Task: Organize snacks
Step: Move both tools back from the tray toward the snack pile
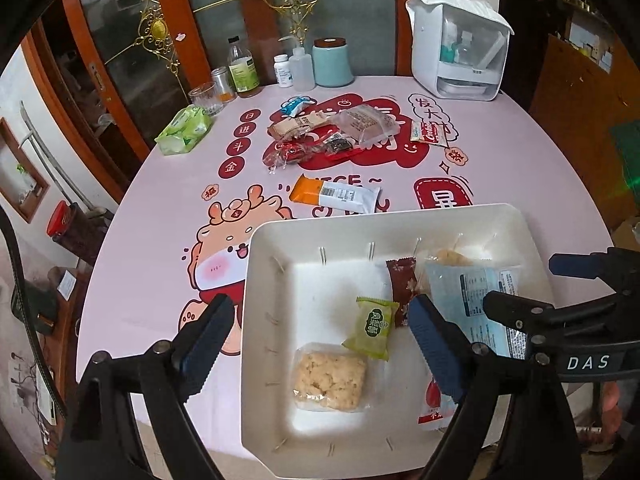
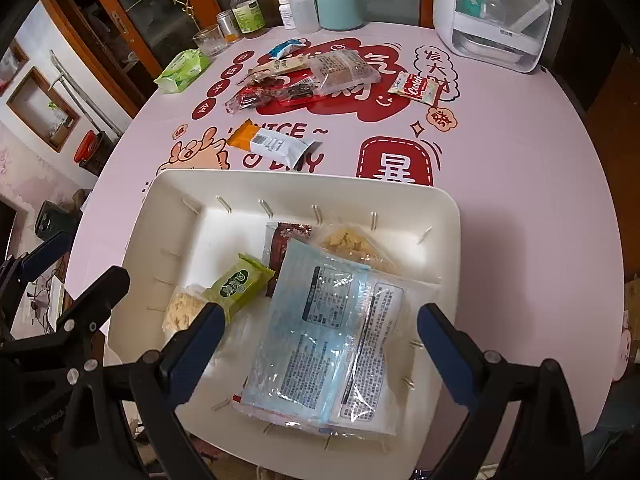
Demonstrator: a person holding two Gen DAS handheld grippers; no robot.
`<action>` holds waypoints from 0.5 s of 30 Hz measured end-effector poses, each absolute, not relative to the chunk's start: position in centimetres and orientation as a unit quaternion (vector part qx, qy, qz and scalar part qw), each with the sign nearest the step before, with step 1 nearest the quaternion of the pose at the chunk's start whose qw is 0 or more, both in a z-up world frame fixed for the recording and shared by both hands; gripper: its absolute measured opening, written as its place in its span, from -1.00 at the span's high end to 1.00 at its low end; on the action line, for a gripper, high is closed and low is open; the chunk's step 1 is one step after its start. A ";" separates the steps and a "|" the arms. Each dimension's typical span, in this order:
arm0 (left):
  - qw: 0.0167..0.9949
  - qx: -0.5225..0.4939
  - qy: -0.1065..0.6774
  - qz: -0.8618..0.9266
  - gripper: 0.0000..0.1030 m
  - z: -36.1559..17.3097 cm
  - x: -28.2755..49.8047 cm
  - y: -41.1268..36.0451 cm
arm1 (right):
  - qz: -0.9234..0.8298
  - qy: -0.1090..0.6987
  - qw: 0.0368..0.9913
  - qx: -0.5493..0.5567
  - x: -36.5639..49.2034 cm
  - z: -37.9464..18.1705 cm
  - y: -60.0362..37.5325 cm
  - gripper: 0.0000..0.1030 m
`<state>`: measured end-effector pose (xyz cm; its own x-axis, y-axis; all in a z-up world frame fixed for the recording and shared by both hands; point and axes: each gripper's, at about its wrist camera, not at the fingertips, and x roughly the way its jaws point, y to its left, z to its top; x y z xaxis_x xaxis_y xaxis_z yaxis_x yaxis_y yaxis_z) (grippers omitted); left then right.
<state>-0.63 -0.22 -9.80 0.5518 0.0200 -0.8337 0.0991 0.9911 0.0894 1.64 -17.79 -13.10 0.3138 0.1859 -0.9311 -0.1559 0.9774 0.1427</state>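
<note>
Left gripper (image 1: 320, 330) wide open, empty, angled downward. Right gripper (image 2: 320, 328) likewise spread and empty, just right of the left.

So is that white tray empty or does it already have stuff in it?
Partly filled. The tray holds a green packet, a brown packet, a big blue packet and clear-wrapped snacks; bare floor remains.
</note>
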 end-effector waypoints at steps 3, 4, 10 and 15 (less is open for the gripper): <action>0.878 0.066 0.473 -0.024 -0.71 -9.9 -0.5 -0.3 | 0.100 0.577 0.810 0.019 1.8 -13.1 -17.7 -0.90; 0.878 0.066 0.473 -0.026 -0.71 -9.9 -0.4 -0.3 | 0.099 0.577 0.811 0.021 1.8 -13.1 -17.7 -0.90; 0.878 0.073 0.471 -0.035 -0.71 -9.9 -0.1 -0.2 | 0.090 0.573 0.814 0.035 1.7 -13.2 -17.7 -0.90; 0.876 0.073 0.475 -0.038 -0.71 -10.1 0.5 0.4 | 0.084 0.566 0.819 0.046 1.8 -13.0 -17.5 -0.90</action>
